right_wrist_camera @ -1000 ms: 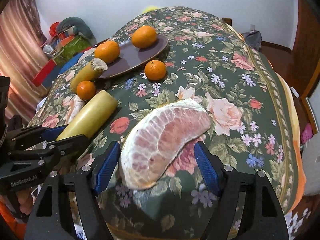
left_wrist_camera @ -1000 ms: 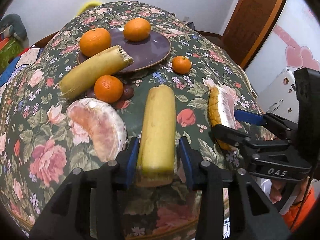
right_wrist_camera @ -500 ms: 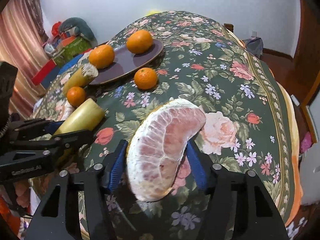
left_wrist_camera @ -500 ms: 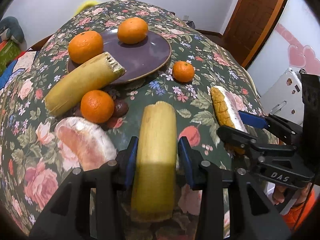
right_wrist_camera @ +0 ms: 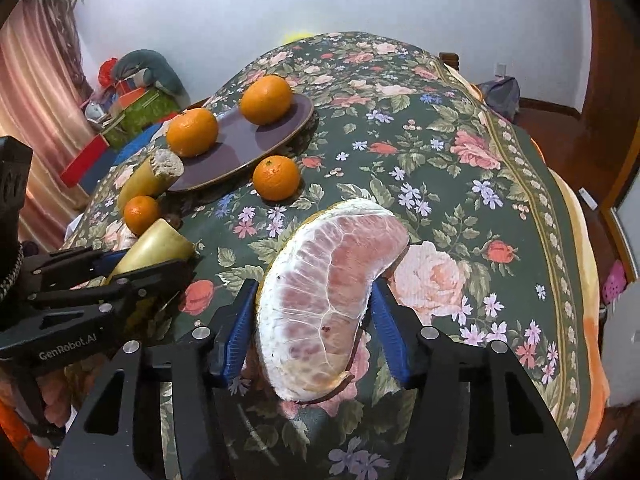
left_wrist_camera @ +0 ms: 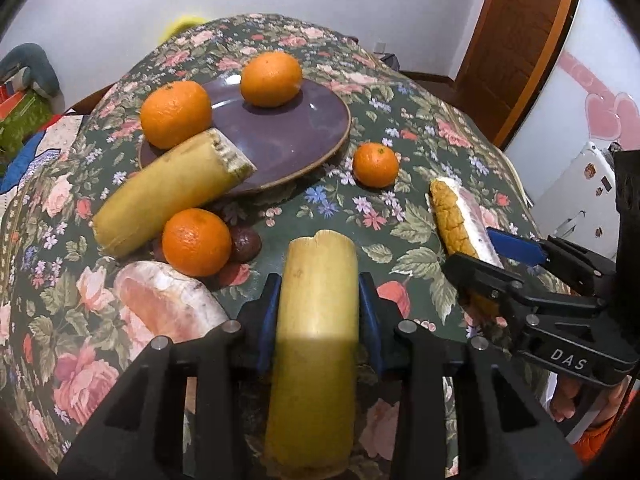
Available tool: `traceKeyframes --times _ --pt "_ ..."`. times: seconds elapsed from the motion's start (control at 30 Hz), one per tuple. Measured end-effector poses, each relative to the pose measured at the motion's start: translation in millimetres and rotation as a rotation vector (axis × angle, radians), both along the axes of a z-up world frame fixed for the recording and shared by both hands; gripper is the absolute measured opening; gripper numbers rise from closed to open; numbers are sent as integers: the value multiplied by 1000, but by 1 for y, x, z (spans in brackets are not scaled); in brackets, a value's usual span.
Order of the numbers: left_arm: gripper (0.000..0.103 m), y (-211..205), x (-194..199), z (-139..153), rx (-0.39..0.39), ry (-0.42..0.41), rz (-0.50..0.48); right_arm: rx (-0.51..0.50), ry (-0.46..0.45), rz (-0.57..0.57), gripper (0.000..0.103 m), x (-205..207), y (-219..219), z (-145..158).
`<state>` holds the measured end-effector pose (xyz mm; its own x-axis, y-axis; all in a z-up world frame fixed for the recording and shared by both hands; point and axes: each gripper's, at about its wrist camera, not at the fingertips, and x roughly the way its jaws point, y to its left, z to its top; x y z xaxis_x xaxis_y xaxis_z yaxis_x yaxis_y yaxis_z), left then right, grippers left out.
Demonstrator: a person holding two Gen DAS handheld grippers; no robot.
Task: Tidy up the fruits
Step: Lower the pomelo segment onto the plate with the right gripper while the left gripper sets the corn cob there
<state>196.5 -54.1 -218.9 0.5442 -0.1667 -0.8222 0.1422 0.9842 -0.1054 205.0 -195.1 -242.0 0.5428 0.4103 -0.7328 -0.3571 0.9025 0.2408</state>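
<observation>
My left gripper (left_wrist_camera: 319,286) is shut on a yellow stalk piece (left_wrist_camera: 316,320), which lies lengthwise between the blue pads and points at the purple plate (left_wrist_camera: 288,140). Two oranges (left_wrist_camera: 176,114) (left_wrist_camera: 271,79) sit on that plate. My right gripper (right_wrist_camera: 314,296) has its jaws closing on a peeled pomelo wedge (right_wrist_camera: 332,272), and both pads press its sides. In the left wrist view the right gripper (left_wrist_camera: 486,254) holds the wedge (left_wrist_camera: 452,216) at the right. In the right wrist view the left gripper (right_wrist_camera: 148,260) holds the stalk piece (right_wrist_camera: 160,240) at the left.
A second stalk piece (left_wrist_camera: 168,196) leans on the plate's rim. An orange (left_wrist_camera: 197,242), a small dark fruit (left_wrist_camera: 244,244) and another pomelo wedge (left_wrist_camera: 164,308) lie at the left. A small mandarin (left_wrist_camera: 376,164) sits right of the plate. The floral tablecloth (right_wrist_camera: 460,184) drops away on the right.
The right jaws closed in onto the pomelo wedge, which now sits higher between the pads. The left gripper carried the stalk piece a little toward the plate.
</observation>
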Motion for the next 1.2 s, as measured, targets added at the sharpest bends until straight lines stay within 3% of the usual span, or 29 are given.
traceKeyframes --times 0.43,0.6,0.73,1.2 --pt "35 30 -12 49 -20 -142 76 -1 -139 37 51 -5 20 40" --pt "35 45 -13 62 -84 -163 95 11 -187 56 51 -1 32 56" --pt "35 53 -18 76 -92 -211 121 23 -222 72 51 3 41 66" --pt "35 94 -4 108 -79 -331 212 31 -278 106 51 31 69 75"
